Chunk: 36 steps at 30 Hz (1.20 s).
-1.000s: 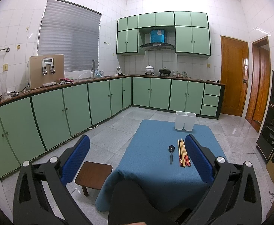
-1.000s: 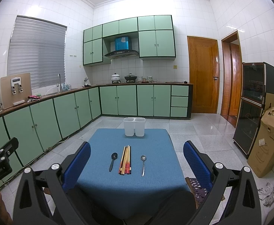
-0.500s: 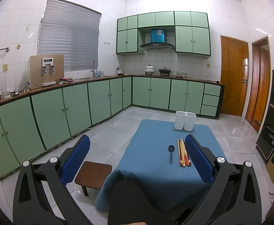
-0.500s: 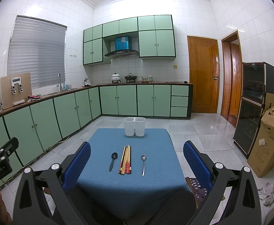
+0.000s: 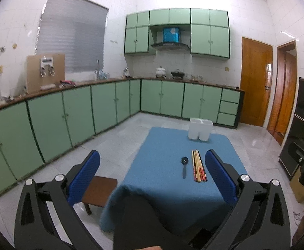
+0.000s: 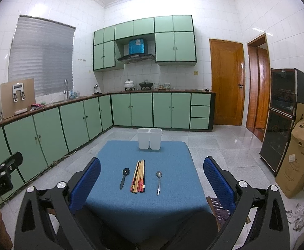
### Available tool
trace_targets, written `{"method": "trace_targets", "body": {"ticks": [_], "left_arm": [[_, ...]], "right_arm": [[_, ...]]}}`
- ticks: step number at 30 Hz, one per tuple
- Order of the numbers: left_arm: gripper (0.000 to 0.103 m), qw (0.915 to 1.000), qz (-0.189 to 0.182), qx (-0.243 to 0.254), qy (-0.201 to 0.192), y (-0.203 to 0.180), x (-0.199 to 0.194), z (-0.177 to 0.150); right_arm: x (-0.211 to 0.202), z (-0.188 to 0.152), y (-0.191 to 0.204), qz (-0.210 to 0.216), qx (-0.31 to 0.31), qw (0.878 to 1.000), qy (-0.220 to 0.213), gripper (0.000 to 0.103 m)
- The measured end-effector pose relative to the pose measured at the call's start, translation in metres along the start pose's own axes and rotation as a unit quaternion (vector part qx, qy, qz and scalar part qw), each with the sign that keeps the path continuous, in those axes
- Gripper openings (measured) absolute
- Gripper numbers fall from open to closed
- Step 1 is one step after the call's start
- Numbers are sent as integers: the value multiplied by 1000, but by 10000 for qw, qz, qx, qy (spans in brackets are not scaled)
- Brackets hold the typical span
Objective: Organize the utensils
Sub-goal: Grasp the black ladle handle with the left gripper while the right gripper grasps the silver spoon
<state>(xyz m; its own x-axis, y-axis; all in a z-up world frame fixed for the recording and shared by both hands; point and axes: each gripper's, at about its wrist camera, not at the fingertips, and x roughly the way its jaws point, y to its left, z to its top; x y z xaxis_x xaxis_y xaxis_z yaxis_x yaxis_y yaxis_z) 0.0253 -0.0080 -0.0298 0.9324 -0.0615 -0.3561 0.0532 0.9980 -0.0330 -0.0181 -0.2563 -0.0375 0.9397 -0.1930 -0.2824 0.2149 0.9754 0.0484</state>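
The left claw [image 5: 152, 167] fills the bottom of its frame with its blue-padded fingers [image 5: 85, 176] spread wide and nothing between them. The right claw [image 6: 152, 174] is likewise wide and empty, its blue pads flanking the lower centre of its frame.

In the right wrist view, the low bench covered with a blue cloth [image 6: 172, 204] sits in the middle of the frame on a pale tiled floor. A bundle of long wooden chopsticks with red and dark ends [image 6: 139, 176] lies at the centre of the cloth, pointing away from the camera. Just to the left of it lies a black plastic spoon [image 6: 124, 177], and to the right, a little apart, a shiny metal spoon [image 6: 158, 181]; both have their bowls toward the far side. At the far edge of the cloth stands a white two-compartment plastic utensil holder [image 6: 149, 139], upright, well apart from the utensils.

In the left wrist view the same cloth appears right of centre, with the black spoon and chopsticks beside each other near the right finger; the metal spoon is hidden behind that finger. A small brown wooden stool [image 5: 99, 191] stands at lower centre-left, beside the bench.
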Motion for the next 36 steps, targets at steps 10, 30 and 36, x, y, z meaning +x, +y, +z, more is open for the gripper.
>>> {"method": "trace_targets", "body": {"ticks": [10,30,36], "left_arm": [[98,9823,-765,259,1689,-19,159,-50],[98,9521,-942,740,2814,-71,377,-135],[98,9519,-806,935,2806,-86,399,-145]], "right_arm": [[138,-66,-36,63,102,9913,1307,97],[329,-162,-42,261,85,9620,2716,80],[348,-174,-39,299,-218,9597,2787,73]]}}
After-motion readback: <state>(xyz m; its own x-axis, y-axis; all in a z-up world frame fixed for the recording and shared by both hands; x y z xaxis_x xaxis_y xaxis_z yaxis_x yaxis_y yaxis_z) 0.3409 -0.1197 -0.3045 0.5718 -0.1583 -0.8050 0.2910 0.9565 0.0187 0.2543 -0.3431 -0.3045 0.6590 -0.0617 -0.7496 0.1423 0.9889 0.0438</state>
